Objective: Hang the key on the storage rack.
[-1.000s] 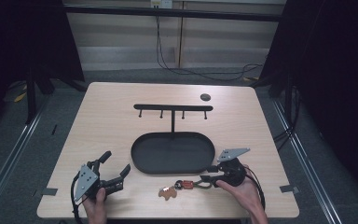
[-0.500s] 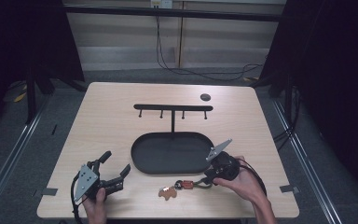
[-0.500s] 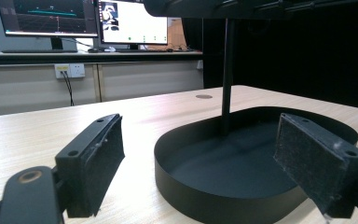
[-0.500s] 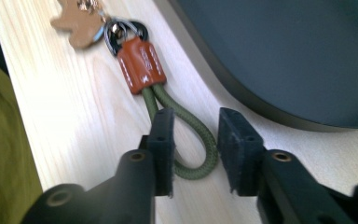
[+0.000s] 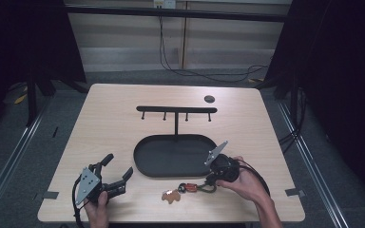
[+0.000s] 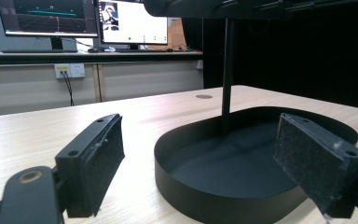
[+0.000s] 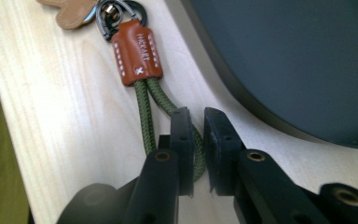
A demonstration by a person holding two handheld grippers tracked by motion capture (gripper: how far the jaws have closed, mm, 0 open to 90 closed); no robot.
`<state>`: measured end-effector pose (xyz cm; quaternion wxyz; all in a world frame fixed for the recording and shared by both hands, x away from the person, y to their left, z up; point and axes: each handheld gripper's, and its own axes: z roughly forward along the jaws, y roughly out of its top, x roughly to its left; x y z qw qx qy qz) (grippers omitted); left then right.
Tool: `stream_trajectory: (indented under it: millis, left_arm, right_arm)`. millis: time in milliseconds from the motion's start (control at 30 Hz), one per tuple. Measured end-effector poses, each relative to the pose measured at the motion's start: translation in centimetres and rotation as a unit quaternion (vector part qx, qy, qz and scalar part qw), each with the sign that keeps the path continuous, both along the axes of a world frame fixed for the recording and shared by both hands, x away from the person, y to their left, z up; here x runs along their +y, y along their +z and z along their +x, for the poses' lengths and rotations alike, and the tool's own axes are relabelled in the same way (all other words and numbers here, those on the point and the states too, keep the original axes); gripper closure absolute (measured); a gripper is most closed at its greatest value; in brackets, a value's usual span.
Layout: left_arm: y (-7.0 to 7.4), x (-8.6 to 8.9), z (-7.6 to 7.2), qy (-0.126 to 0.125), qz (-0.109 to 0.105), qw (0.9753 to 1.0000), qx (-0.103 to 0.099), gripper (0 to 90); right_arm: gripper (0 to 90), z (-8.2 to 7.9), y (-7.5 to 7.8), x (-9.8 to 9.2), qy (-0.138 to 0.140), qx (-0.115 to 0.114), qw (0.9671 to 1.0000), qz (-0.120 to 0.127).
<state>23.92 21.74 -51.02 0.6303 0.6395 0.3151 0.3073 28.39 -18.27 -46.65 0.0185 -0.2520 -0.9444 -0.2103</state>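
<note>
Olive-green braided cord (image 7: pixel 145 112), doubled into a loop and bound by a tan stitched leather sleeve (image 7: pixel 137 52), lies on the pale wooden table (image 5: pixel 114 128) near its front edge, just beside the rim of the black oval metal tray (image 5: pixel 171 156). The sleeve joins a dark metal ring (image 7: pixel 119 13), and a light brown leather tag (image 7: pixel 72 11) lies beyond it; in the high view this keychain (image 5: pixel 190 189) lies stretched between the tag at its left and the cord at its right.

The right gripper (image 7: pixel 196 149) is held low over the cord's free end. In the right gripper view its jaws stand almost together, with only a narrow gap between them, and one strand of the cord passes against the inner face of the left-hand jaw. Whether the pads actually press the cord I cannot tell. In the high view this gripper (image 5: pixel 214 179) sits just at the tray's front right corner.

The left gripper (image 5: pixel 119 173) rests at the table's front left, well apart from the keychain, its jaws spread wide. Its own view looks across the tray (image 6: pixel 242 163) toward the black upright post (image 6: pixel 227 65) of the hook rack standing in it.
</note>
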Motion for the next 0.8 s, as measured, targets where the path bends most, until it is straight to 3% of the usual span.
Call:
stream_trajectory:
  millis: [267,800]
  left_arm:
    - [0.00,0.00,0.01,-0.001,0.000,1.0000,0.000,15.4]
    - [0.00,0.00,0.00,0.000,0.000,1.0000,0.000,15.4]
  right_arm:
    - [79.8,-0.10,-0.12,0.17,0.014,0.018,0.9997,-0.010]
    - [79.8,-0.31,-0.36,0.43,0.036,0.010,0.9985,-0.039]
